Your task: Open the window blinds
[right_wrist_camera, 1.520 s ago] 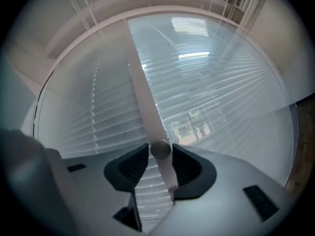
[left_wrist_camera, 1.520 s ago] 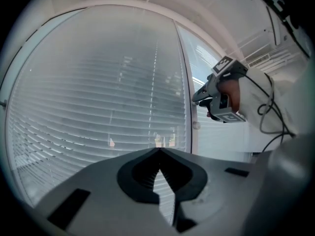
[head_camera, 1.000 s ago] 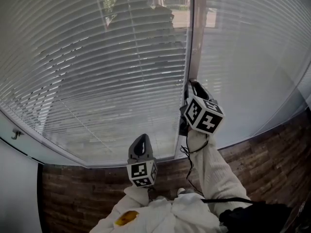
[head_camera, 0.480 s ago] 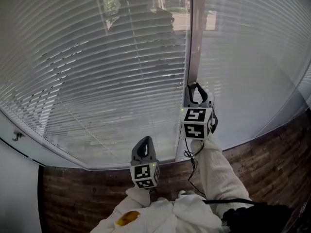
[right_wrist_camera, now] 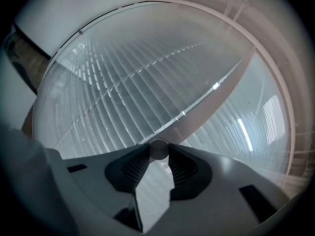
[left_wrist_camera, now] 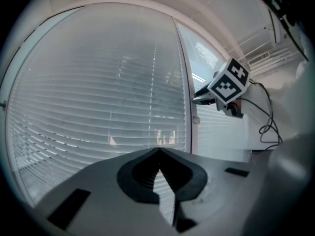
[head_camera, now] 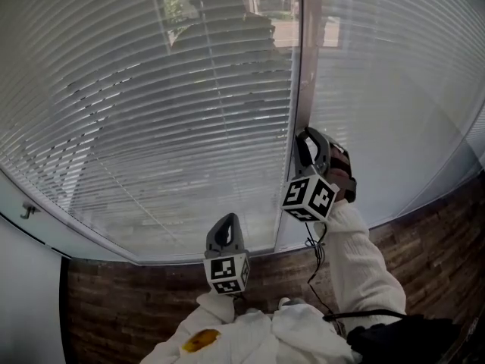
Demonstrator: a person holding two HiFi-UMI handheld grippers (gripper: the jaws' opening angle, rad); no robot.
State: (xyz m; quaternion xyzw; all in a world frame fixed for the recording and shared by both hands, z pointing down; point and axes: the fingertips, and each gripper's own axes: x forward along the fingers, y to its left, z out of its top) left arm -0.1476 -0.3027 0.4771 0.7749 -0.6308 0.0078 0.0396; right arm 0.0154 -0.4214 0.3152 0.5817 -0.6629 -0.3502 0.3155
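Observation:
Two white slatted blinds hang side by side, a wide left blind (head_camera: pixel 167 112) and a right blind (head_camera: pixel 386 89). The left blind's slats are partly tilted and the outdoors shows dimly through. A thin clear tilt wand (right_wrist_camera: pixel 197 102) hangs along the mullion (head_camera: pixel 307 51) between them. My right gripper (head_camera: pixel 301 136) points level at the window and is shut on the wand's round lower end (right_wrist_camera: pixel 158 149). My left gripper (head_camera: pixel 225 222) stays low near the sill, shut and holding nothing; its jaws (left_wrist_camera: pixel 159 151) meet at the tips.
A dark brick wall (head_camera: pixel 114 309) runs below the sill. A small hook (head_camera: pixel 26 211) sits on the frame at far left. A black cable (head_camera: pixel 314 271) trails from the right gripper along the white sleeve.
The right gripper has rolled about its own axis while gripping the wand, so its marker cube now faces a different way. The left gripper has stayed put.

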